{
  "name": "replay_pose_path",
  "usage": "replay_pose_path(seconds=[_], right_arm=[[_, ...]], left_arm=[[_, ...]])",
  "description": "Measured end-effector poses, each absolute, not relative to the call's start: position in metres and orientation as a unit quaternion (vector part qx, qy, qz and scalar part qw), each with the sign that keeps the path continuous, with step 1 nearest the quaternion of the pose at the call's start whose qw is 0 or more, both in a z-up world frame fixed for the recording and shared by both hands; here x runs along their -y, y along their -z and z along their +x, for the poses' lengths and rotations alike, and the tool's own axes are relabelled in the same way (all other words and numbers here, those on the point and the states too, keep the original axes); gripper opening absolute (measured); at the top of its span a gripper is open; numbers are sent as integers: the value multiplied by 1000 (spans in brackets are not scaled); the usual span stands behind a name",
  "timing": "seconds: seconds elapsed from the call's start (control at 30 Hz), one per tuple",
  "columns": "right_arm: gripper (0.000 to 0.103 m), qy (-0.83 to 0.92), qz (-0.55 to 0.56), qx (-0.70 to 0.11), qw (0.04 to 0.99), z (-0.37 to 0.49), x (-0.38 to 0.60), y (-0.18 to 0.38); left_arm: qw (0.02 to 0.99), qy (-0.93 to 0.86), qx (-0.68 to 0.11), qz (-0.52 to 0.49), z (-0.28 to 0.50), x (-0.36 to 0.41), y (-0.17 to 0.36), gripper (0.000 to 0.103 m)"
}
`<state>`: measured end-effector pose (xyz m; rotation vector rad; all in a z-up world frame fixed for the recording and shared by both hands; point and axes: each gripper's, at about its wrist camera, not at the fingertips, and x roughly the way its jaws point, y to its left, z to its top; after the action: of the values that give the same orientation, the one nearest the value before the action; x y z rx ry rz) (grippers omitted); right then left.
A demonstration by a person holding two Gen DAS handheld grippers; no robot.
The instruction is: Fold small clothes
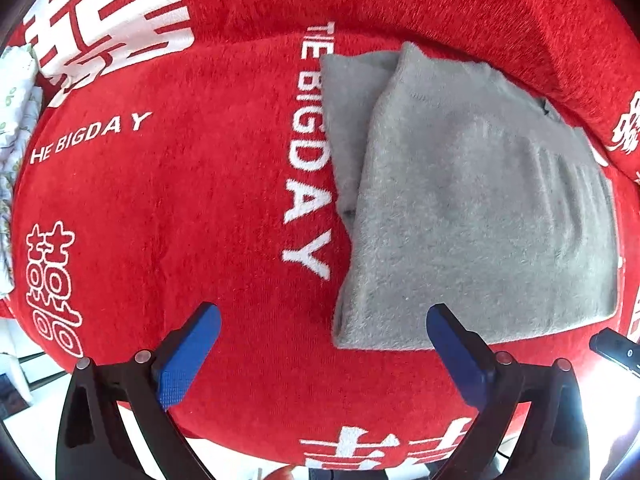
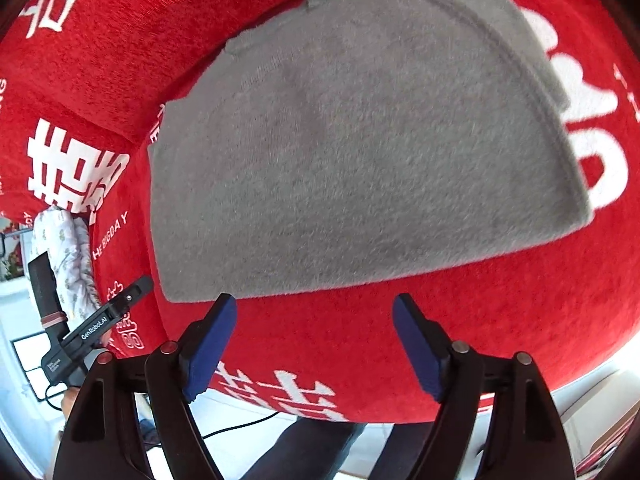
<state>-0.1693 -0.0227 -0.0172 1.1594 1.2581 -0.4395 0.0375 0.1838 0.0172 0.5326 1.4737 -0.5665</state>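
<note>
A grey fuzzy garment (image 1: 472, 208) lies folded flat on a red cover (image 1: 180, 200) with white lettering. In the left wrist view it sits at the right, a lower layer sticking out at its far left. My left gripper (image 1: 324, 316) is open and empty, just short of the garment's near left corner. In the right wrist view the garment (image 2: 352, 152) fills the middle. My right gripper (image 2: 314, 306) is open and empty, just short of its near edge. The left gripper's body (image 2: 96, 328) shows at the right wrist view's left.
A white floral cloth (image 1: 14, 120) lies at the cover's left edge; it also shows in the right wrist view (image 2: 68, 256). The cover's front edge drops to a pale floor (image 2: 20, 320). A dark trouser leg (image 2: 304, 448) stands below it.
</note>
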Motion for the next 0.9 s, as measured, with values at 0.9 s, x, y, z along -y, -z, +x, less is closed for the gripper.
replay_pose_path(seconds=[0.9], right_arm=[[83,136,590,-540,584,-134,-19,59]], left_arm=[[641,234,-688,246,56,-210,22,103]])
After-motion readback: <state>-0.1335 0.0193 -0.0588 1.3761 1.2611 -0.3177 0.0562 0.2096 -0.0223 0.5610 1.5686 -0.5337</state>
